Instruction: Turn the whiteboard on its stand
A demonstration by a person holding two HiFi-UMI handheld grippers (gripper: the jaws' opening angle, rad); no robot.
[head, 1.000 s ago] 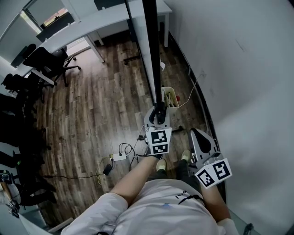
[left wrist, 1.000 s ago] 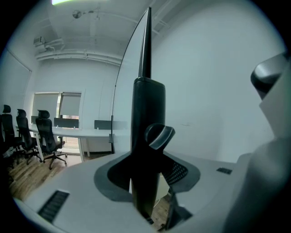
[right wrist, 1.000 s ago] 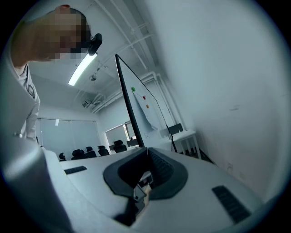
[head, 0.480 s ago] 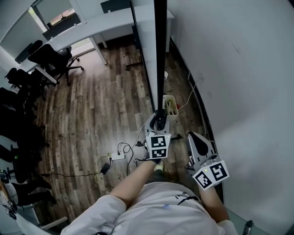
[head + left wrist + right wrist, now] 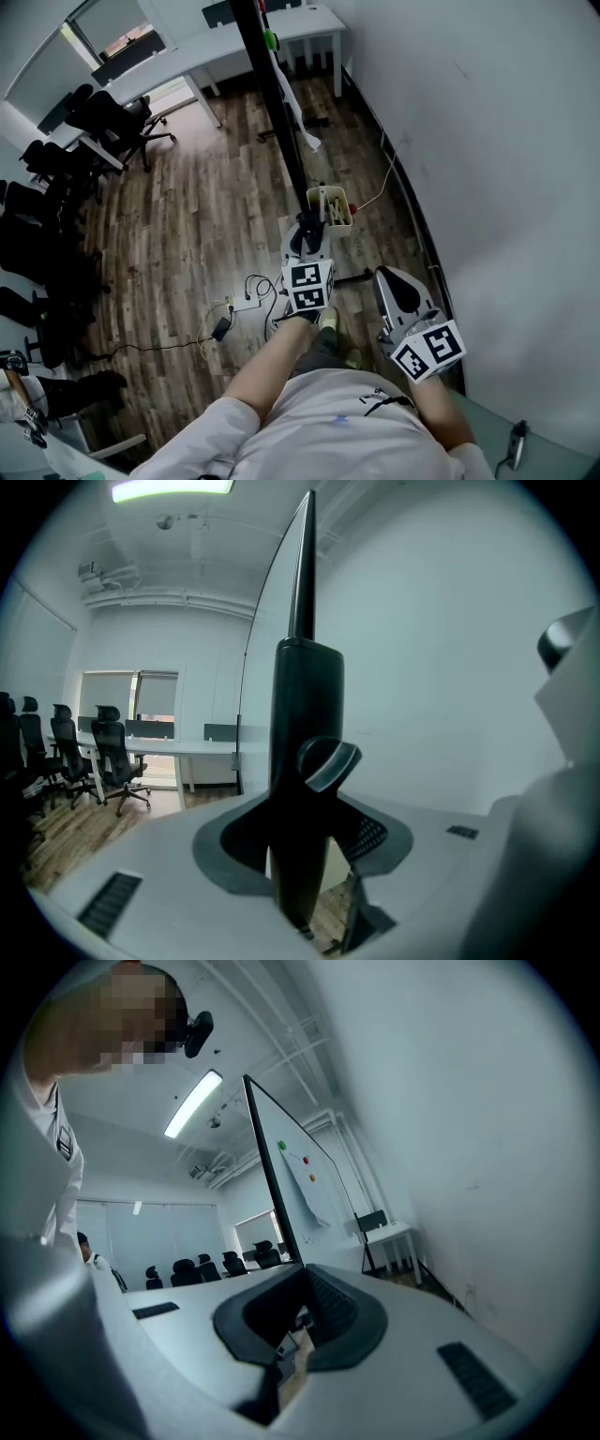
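Observation:
The whiteboard (image 5: 275, 105) shows nearly edge-on in the head view, as a black bar slanting from the top down to my left gripper (image 5: 307, 240). A narrow strip of its white face shows to the right of the bar. In the left gripper view the board's black frame (image 5: 306, 761) stands upright between the jaws, which are shut on it. My right gripper (image 5: 401, 291) hangs by the wall, apart from the board, open with nothing between its jaws. In the right gripper view the whiteboard (image 5: 298, 1177) rises ahead with small magnets on it.
A beige tray (image 5: 332, 208) with pens sits at the board's lower edge. A power strip (image 5: 246, 302) and cables lie on the wood floor to the left. Desks (image 5: 187, 52) and office chairs (image 5: 108, 122) stand at the back left. A white wall (image 5: 497, 141) runs close on the right.
The board's edge has swung from straight up to slanting toward the upper left, and a strip of its face now shows. The left gripper has shifted slightly left with it.

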